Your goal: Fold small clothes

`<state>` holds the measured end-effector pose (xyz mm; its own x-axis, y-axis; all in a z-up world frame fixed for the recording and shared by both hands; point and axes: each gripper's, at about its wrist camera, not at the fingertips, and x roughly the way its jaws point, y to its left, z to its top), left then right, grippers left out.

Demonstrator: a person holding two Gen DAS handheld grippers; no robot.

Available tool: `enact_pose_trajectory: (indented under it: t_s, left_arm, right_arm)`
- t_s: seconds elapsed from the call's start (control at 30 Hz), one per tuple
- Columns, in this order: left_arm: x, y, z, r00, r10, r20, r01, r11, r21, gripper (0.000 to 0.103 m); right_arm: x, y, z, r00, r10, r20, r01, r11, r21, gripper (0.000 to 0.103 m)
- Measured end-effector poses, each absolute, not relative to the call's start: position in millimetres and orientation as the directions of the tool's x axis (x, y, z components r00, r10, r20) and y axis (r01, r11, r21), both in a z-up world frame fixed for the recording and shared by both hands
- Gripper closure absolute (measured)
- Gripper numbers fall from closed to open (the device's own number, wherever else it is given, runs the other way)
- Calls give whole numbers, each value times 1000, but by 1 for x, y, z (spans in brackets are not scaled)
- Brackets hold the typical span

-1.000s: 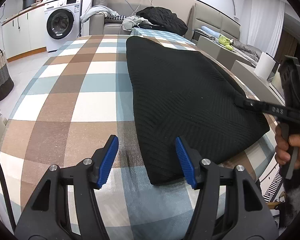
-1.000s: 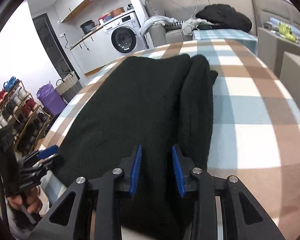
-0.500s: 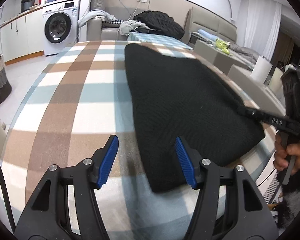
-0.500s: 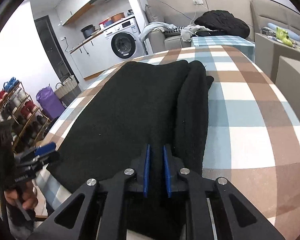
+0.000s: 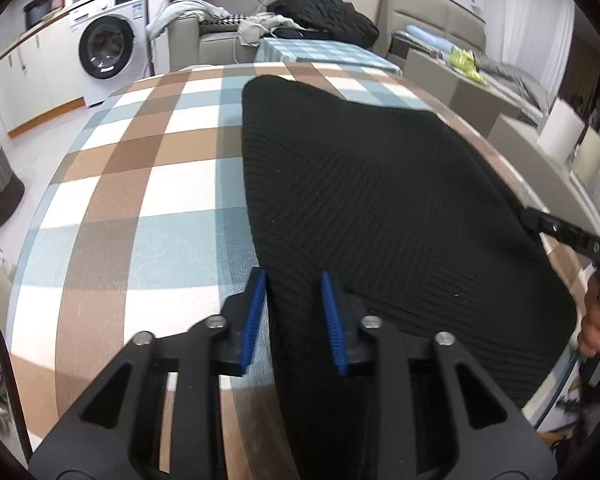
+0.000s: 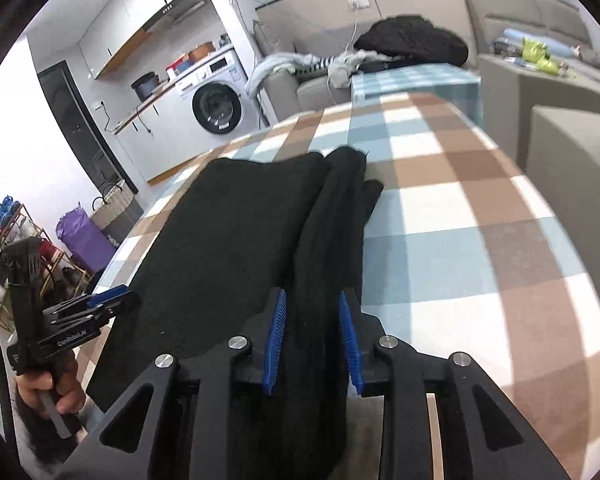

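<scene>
Checked tablecloth (image 5: 172, 184) under black knit (image 5: 380, 208), apparently folded.

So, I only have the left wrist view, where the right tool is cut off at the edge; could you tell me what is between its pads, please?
Observer: A thick lengthwise fold of the black garment lies between the pads of the right tool; its jaws have just been opening.
Operator: Thank you. How does that side of the garment look?
Observer: A narrow strip is doubled over along that edge, ending bunched on the checked tablecloth.
Operator: And on the floor beyond?
Observer: A rack of shoes stands at the far left.
</scene>
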<state>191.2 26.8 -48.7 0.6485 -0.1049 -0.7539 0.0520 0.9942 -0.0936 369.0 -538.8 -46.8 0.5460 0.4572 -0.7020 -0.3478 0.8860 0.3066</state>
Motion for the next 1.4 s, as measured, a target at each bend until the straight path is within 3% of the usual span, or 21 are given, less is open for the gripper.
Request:
enact_pose_trajectory:
  t_s: [0.03, 0.1, 0.23, 0.3, 0.37, 0.43, 0.5, 0.53, 0.6, 0.8, 0.87, 0.97, 1.4]
  left_arm:
    - [193, 26, -51, 650, -95, -754, 57, 995, -76, 82]
    - [194, 26, -53, 653, -81, -753, 64, 997, -52, 83]
    - [189, 34, -55, 656, -104, -747, 61, 995, -85, 83]
    - [184, 36, -52, 663, -107, -741, 61, 994, -89, 83]
    - [174, 39, -51, 662, -121, -740, 57, 992, -112, 82]
    - [162, 44, -50, 657, -145, -739, 46, 987, -153, 79]
    - [149, 46, -50, 653, -177, -736, 44, 979, -197, 70]
    - [140, 46, -51, 653, -178, -736, 30, 977, -210, 60]
    - [129, 44, -52, 654, -180, -734, 28, 976, -215, 56]
    - [111, 25, -62, 631, -186, -753, 76, 981, -178, 55]
    - [111, 23, -62, 632, -198, -749, 89, 979, -183, 71]
    - [114, 21, -61, 634, -189, -750, 98, 982, -165, 83]
    - [170, 37, -56, 643, -115, -757, 45, 993, -113, 83]
  right_arm:
    - [373, -535, -50, 541, 456, -706, -359, 885, 297, 76]
    - [375, -530, -51, 559, 443, -701, -377, 889, 260, 93]
    - [376, -537, -57, 539, 403, -739, -345, 907, 243, 93]
    - [370, -542, -52, 533, 440, -723, -354, 892, 281, 83]
    - [359, -552, -45, 529, 491, -692, -353, 869, 346, 53]
    - [345, -559, -42, 515, 536, -669, -352, 844, 406, 48]
    - [333, -560, -43, 480, 574, -664, -366, 819, 443, 48]
    - [329, -559, -44, 474, 580, -662, -364, 814, 452, 45]
    - [321, -555, -49, 454, 589, -669, -369, 807, 461, 40]
    - [314, -543, -61, 441, 555, -706, -371, 829, 419, 41]
    - [315, -541, -64, 435, 544, -718, -376, 834, 403, 62]
    - [315, -536, -66, 423, 556, -715, -393, 824, 408, 72]
    - [368, -503, -69, 432, 513, -742, -393, 847, 357, 75]
